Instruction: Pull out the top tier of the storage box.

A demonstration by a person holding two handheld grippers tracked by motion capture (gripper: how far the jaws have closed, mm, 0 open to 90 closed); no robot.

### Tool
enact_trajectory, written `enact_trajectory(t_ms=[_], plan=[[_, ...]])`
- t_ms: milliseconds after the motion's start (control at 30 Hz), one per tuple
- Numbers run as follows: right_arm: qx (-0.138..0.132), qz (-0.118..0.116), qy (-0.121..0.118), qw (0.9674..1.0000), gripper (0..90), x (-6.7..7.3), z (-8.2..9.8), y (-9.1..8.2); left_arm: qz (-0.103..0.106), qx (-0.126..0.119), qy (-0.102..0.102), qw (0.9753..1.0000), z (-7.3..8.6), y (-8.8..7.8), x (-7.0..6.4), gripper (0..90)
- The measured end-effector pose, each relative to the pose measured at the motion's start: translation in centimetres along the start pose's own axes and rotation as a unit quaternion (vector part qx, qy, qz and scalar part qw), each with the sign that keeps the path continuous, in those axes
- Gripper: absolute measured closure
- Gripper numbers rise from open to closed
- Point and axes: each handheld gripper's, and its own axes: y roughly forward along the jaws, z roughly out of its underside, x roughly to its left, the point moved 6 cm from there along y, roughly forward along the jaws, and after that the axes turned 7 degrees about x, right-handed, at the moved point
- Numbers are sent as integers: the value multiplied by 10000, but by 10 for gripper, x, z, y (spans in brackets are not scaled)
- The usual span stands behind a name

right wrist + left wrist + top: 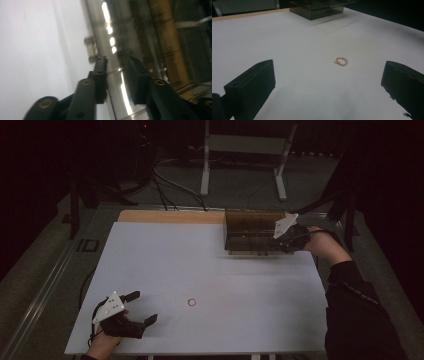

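Bracelet (191, 302), a small pink bead ring, lies flat on the white table (200, 255), ahead of my left gripper (142, 308) and slightly right of its centre line; being round, it has no long axis. My left jaws stand spread wide and empty, hand low at the near edge. My right gripper (116, 72), far off, holds its jaws narrowly parted about the edge of the smoked box (250, 231); whether they pinch it I cannot tell.
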Motion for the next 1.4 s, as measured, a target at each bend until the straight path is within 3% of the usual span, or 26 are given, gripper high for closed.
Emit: enact_trajectory(t_ms=[100, 200, 267, 333, 400, 533, 567, 600, 633, 667, 733, 833, 933, 1100, 1400], plan=[[-301, 243, 318, 9987, 664, -1, -3, -8, 3, -12, -3, 10000, 0, 0, 0, 0], [-668, 377, 801, 9938, 575, 1, -7, -17, 3, -5, 9, 10000, -1, 0, 0, 0], [-902, 323, 1290, 9870, 529, 2, -10, -23, 8, -9, 27, 10000, -1, 0, 0, 0], [-1104, 336, 1600, 9804, 438, 5, -13, -27, 12, 3, 18, 10000, 0, 0, -1, 0], [-1308, 308, 1855, 9734, 388, 9, -16, -31, 16, -22, 12, 10000, -1, -1, 0, 0], [-1583, 235, 2346, 9588, 195, 18, -22, -39, 18, -7, 30, 10000, -1, -1, 0, 0], [-1583, 235, 2346, 9588, 195, 18, -22, -39, 18, -7, 30, 10000, -1, -1, 0, 0], [-1771, 261, 2515, 9512, 107, 28, -26, -44, 33, -48, 14, 10000, -2, -1, -1, 0], [-1771, 261, 2515, 9512, 107, 28, -26, -44, 33, -48, 14, 10000, -2, -1, -1, 0], [-1890, 168, 2535, 9486, 19, 37, -29, -45, 33, -2, 39, 10000, -1, 0, -1, 0], [-1879, 244, 2533, 9487, 19, 41, -30, -45, 37, -7, 33, 10000, -1, 0, -1, 0], [-2083, 222, 2619, 9421, 19, 58, -32, -43, 64, -31, 35, 10000, -2, 0, -2, 0], [-2086, 279, 2664, 9406, 18, 70, -33, -34, 103, -62, 47, 9999, -3, -1, -3, 0], [-2402, 258, 2819, 9285, 19, 90, -30, -18, 110, -44, 55, 9999, -2, 0, -3, 0], [-2489, 50, 2834, 9261, 19, 121, -26, 0, 104, -28, 52, 9999, -2, 0, -3, 0]])
